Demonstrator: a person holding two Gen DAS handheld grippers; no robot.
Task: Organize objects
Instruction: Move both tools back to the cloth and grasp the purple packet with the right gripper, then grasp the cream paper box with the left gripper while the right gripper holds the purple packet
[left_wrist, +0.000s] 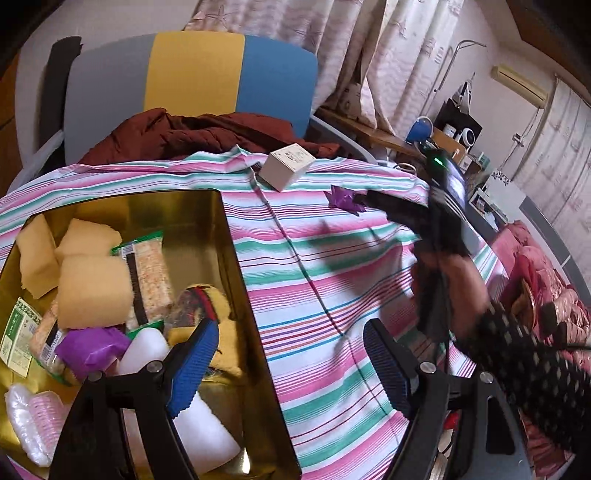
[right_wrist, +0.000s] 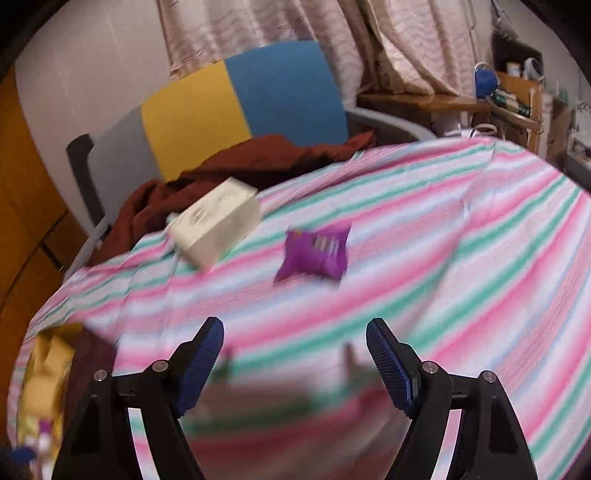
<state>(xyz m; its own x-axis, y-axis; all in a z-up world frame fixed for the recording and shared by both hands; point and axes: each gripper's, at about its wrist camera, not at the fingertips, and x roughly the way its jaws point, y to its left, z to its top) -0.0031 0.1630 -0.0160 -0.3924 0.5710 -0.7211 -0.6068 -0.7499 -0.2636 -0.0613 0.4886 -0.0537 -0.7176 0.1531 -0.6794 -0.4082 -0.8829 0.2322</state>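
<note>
A gold tin sits at the left on the striped cloth, holding yellow sponges, snack packs, a purple packet and white items. My left gripper is open and empty, its left finger over the tin's right side. A purple packet and a white box lie on the cloth ahead of my right gripper, which is open and empty. In the left wrist view the right gripper reaches toward the purple packet, with the white box behind it.
A chair with grey, yellow and blue panels stands behind the table, with a dark red jacket on it. A wooden shelf with a blue mug is at the back right. Curtains hang behind.
</note>
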